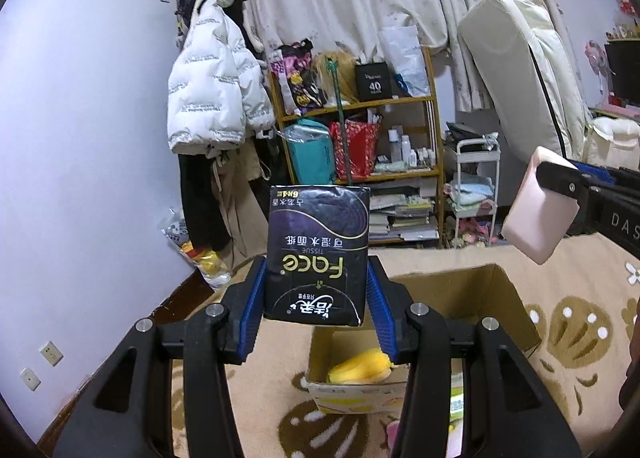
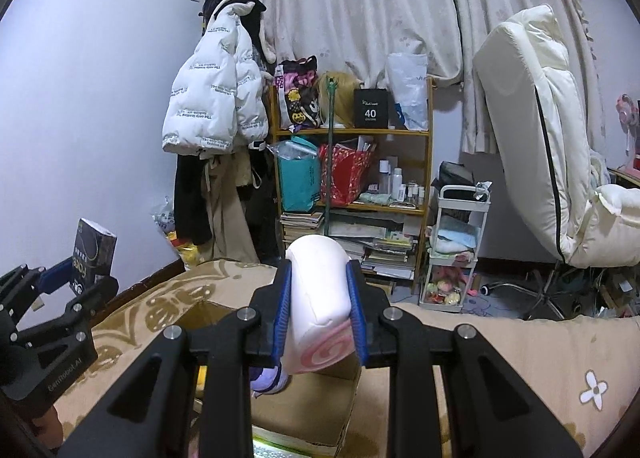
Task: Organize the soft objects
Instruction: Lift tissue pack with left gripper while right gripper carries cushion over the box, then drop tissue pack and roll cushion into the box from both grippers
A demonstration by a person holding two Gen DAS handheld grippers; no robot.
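My left gripper [image 1: 316, 286] is shut on a black "Face" tissue pack [image 1: 318, 250], held upright above the near left corner of an open cardboard box [image 1: 516, 298]. A yellow soft object [image 1: 364, 366] lies inside the box. My right gripper [image 2: 320, 298] is shut on a pale pink soft pack [image 2: 320, 298] with a pink swirl, held above the box [image 2: 308, 410]. A purple-white soft object [image 2: 270, 378] shows in the box below it. The right gripper with the pink pack [image 1: 536, 205] appears at the right of the left wrist view; the left gripper with the tissue pack [image 2: 94, 250] appears at the left of the right wrist view.
The box sits on a beige patterned bedspread [image 1: 580, 322]. Behind are a wooden shelf [image 1: 360, 105] full of bags and books, a white jacket [image 1: 212, 97] on the wall, a small white cart [image 2: 456, 242], and an upright cream mattress [image 2: 532, 129].
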